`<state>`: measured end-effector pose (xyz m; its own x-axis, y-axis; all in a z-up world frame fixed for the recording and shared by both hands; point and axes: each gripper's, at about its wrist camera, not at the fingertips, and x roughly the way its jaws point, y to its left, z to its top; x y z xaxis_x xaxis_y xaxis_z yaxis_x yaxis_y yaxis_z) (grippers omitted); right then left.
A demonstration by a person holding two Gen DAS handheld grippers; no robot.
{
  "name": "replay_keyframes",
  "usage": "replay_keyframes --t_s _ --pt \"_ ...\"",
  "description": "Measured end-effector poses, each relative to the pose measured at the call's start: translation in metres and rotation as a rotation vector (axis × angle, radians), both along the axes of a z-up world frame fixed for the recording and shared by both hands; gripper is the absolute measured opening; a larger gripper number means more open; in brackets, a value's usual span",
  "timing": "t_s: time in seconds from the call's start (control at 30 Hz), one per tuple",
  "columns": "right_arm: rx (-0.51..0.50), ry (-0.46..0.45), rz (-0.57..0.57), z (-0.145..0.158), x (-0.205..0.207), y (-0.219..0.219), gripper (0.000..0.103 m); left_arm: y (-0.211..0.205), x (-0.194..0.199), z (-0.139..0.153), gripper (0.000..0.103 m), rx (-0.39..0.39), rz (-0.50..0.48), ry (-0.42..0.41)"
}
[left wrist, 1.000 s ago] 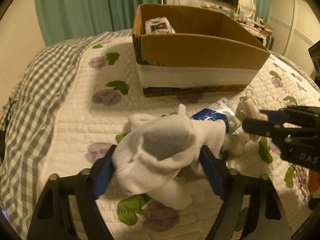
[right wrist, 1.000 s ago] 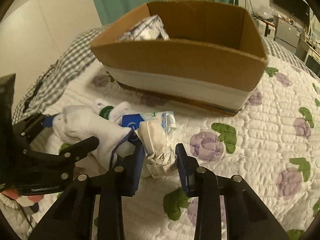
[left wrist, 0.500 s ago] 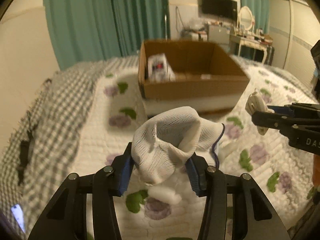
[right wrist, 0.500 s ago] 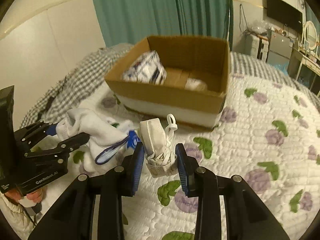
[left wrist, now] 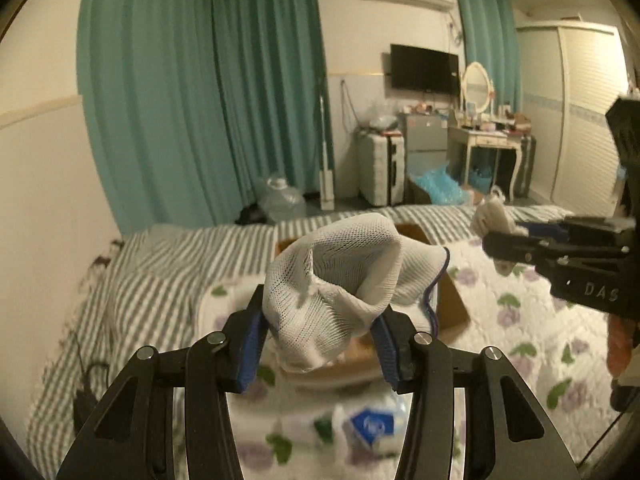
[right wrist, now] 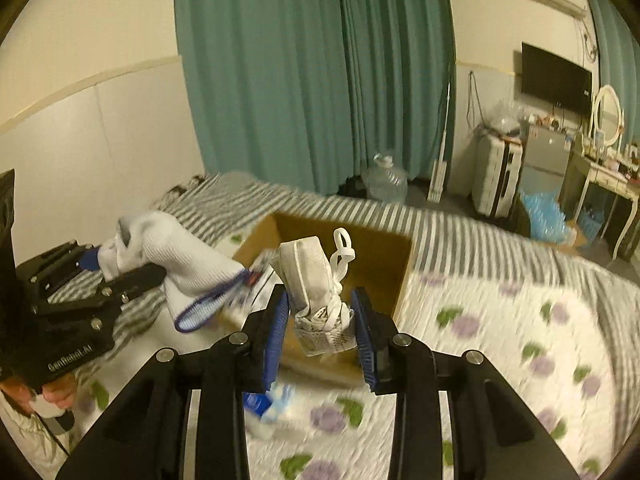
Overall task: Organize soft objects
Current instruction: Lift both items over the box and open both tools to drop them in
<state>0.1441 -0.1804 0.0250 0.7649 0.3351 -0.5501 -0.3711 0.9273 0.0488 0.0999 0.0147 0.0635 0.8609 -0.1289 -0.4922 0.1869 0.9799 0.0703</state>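
Observation:
My left gripper (left wrist: pixel 320 320) is shut on a white sock (left wrist: pixel 332 276) with a dark blue cuff edge, held high above the bed. In the right wrist view the same sock (right wrist: pixel 176 256) droops from the left gripper (right wrist: pixel 132 276) at the left. My right gripper (right wrist: pixel 322 316) is shut on a small white fabric bundle (right wrist: pixel 312 272) with a loop on top. The bundle (left wrist: pixel 490 216) shows again at the right gripper's (left wrist: pixel 504 240) tips in the left wrist view. The open cardboard box (right wrist: pixel 400 276) lies below and beyond both grippers, partly hidden by the sock (left wrist: pixel 452 304).
A blue-and-white packet (left wrist: pixel 372 424) lies on the floral quilt (right wrist: pixel 500 320) near the box's front, seen too as a packet (right wrist: pixel 264 404) under my right gripper. A grey checked blanket (left wrist: pixel 160 264) covers the bed's far side. A water jug (right wrist: pixel 386 182), suitcase and dressing table stand beyond.
The left jaws closed onto the sock, then both grippers rose well above the quilt with their items. The box now sits lower and smaller in both views.

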Motion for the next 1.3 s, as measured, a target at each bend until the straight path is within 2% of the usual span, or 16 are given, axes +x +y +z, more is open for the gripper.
replay_keyframes --t_s 0.1,0.2,0.37,0.43,0.53,0.67,0.7,0.8,0.9,1.0,1.13,1.2,1.3 --pt "-0.017 -0.020 -0.007 0.012 0.022 0.002 0.032 -0.009 0.032 0.004 0.047 0.015 0.004 -0.002" --pt "-0.028 -0.014 -0.008 0.010 0.049 0.007 0.032 -0.020 0.059 -0.005 0.047 0.034 0.008 0.019" --pt "-0.040 0.029 -0.016 -0.020 0.093 0.012 0.032 -0.034 0.108 -0.039 0.047 0.065 0.012 0.094" --pt "-0.029 0.051 -0.022 -0.034 0.106 0.010 0.032 -0.039 0.114 -0.049 0.047 0.075 0.016 0.112" --pt "-0.008 0.079 -0.017 -0.050 0.124 0.008 0.032 -0.042 0.126 -0.064 0.048 0.089 0.012 0.123" --pt "-0.003 0.085 -0.006 -0.064 0.138 0.010 0.032 -0.043 0.134 -0.074 0.055 0.105 0.007 0.103" --pt "0.000 0.085 -0.010 -0.066 0.138 0.011 0.036 -0.043 0.133 -0.075 0.061 0.100 0.002 0.095" --pt "0.010 0.077 -0.026 -0.068 0.139 0.009 0.066 -0.046 0.133 -0.074 0.070 0.089 -0.009 0.079" --pt "-0.005 0.049 -0.050 -0.061 0.132 0.005 0.076 -0.048 0.129 -0.071 0.072 0.111 0.021 0.047" --pt "-0.007 0.015 -0.056 -0.045 0.117 0.001 0.088 -0.046 0.123 -0.061 0.072 0.099 0.026 0.048" --pt "-0.006 -0.027 -0.068 -0.015 0.087 -0.006 0.091 -0.044 0.101 -0.034 0.072 0.098 0.025 -0.002" --pt "-0.006 -0.044 -0.072 0.002 0.068 -0.009 0.091 -0.042 0.088 -0.018 0.081 0.100 0.029 -0.032" --pt "-0.005 -0.084 -0.084 0.033 0.037 -0.015 0.092 -0.036 0.067 0.014 0.083 0.084 0.045 -0.068"
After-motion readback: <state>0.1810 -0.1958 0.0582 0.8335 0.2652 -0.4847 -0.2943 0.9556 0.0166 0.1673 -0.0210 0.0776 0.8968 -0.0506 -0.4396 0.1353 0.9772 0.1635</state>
